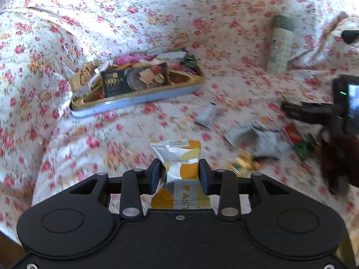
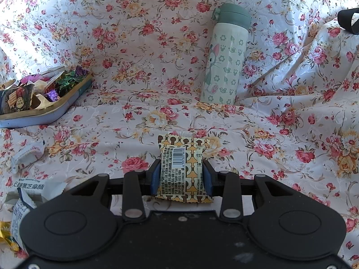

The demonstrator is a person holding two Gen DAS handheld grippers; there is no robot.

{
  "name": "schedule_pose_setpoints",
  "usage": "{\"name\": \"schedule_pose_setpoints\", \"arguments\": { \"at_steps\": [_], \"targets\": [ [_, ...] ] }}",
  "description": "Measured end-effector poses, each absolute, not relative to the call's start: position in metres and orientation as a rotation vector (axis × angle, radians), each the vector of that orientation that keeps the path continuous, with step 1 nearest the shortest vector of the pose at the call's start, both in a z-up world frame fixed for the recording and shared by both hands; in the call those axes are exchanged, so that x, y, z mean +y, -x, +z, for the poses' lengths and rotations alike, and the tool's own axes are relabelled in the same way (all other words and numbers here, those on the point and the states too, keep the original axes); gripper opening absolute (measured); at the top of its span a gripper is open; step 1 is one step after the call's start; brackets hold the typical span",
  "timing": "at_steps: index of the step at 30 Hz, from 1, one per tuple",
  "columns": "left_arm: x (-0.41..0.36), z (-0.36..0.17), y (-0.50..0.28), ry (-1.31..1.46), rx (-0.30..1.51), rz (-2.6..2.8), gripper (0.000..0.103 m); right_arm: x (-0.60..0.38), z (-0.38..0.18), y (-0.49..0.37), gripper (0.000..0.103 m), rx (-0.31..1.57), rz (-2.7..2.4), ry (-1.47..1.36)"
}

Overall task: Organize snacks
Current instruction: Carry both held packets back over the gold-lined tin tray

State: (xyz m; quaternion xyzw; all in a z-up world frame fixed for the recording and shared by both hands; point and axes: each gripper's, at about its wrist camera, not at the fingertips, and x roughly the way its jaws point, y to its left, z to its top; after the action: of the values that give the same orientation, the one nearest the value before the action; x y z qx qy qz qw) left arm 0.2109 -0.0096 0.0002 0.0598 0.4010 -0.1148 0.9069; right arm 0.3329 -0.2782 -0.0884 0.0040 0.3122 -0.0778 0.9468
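Left claw (image 1: 179,174) grips pastry packet (image 1: 179,168) lengthwise, pointing forward.

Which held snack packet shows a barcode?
The yellow-and-brown patterned packet in the right hand-held gripper. The left hand-held gripper holds a silver-and-orange packet with no barcode showing.

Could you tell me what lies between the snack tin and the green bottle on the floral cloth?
Nothing: in the right wrist view only bare floral cloth stretches between the snack tin and the green bottle.
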Motion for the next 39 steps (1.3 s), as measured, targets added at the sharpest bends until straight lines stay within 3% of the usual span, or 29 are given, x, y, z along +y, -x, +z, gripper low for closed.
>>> {"name": "schedule_pose_setpoints", "arguments": {
  "at_steps": [13,31,39],
  "targets": [
    [-0.009,-0.002,-0.142,-0.051,0.866,-0.217,0.045,-0.278,-0.088,-0.333,0.038,0.635,-0.161,-0.007],
    [0.004,-0.021,-0.117,0.038,0.948,-0.215,0.044,-0.276,-0.083,-0.318,0.037,0.643,-0.175,0.054],
    [0.0,-0.026,-0.116,0.043,0.968,-0.231,0.044,-0.306,-0.053,-0.284,0.037,0.664,-0.197,-0.14]
  ]
}}
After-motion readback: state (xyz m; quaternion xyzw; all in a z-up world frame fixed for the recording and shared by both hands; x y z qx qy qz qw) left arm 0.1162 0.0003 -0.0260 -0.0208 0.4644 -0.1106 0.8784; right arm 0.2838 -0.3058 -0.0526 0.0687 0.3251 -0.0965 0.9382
